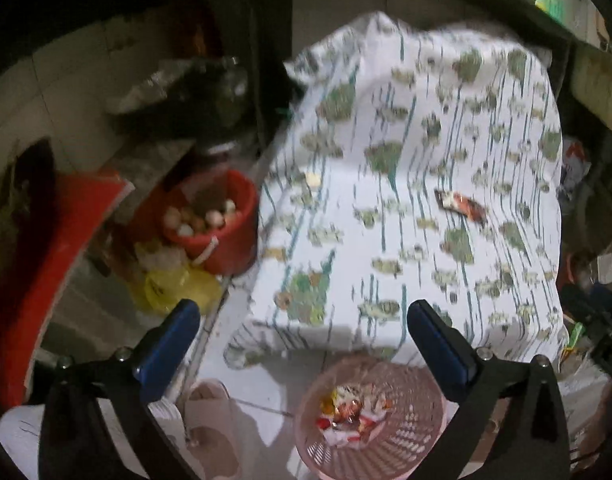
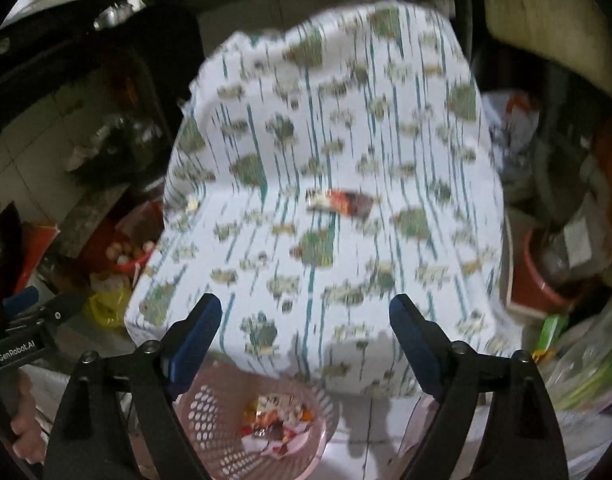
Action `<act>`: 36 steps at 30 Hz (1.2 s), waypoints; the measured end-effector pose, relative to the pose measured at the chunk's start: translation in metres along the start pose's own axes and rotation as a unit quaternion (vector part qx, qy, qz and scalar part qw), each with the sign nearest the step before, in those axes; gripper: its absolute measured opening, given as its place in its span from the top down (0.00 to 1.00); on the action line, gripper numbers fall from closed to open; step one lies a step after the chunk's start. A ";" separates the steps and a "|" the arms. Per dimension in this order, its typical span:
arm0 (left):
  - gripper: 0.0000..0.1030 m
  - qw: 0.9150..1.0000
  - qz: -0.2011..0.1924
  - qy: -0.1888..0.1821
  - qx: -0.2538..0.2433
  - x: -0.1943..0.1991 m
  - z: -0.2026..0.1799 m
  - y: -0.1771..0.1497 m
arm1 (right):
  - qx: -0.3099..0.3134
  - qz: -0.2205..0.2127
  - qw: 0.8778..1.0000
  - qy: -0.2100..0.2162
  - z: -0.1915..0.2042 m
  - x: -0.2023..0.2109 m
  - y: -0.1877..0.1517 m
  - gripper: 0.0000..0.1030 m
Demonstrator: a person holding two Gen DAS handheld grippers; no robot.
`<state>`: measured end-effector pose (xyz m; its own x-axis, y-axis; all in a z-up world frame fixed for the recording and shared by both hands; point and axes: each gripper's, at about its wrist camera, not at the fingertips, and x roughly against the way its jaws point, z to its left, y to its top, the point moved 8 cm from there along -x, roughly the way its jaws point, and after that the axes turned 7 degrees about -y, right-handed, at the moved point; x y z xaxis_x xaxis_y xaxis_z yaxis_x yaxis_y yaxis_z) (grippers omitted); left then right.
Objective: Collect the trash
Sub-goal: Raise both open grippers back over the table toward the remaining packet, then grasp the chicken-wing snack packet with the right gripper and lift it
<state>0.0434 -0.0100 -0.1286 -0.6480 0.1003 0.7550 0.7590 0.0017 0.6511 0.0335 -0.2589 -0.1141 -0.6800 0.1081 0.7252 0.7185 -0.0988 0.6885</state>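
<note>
Both my tongs gape wide and empty: left gripper (image 1: 304, 322), right gripper (image 2: 306, 314). Pink basket (image 2: 210, 424) on the floor below them holds crumpled wrappers (image 2: 278, 420). One red-brown wrapper (image 2: 342, 202) lies mid-table on the patterned cloth (image 2: 386, 120).

Pretty dim room overall, and both views are smeared with motion blur, so the tablecloth (image 1: 418, 184) print runs into streaks. Corners go black and bend from the fisheye. The cloth is the brightest spot; the clutter around it sits in murky shadow.
</note>
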 end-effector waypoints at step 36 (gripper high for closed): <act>0.00 0.998 0.055 -0.042 0.011 -0.151 0.026 0.178 | 0.047 0.010 0.997 -0.052 -0.024 -0.154 0.156 0.00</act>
<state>0.2781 0.0015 -0.1289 -0.5541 0.1844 0.8118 0.8267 0.0076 0.5626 0.2470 -0.3151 -0.1186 -0.6501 0.2098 0.7303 0.7457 -0.0088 0.6663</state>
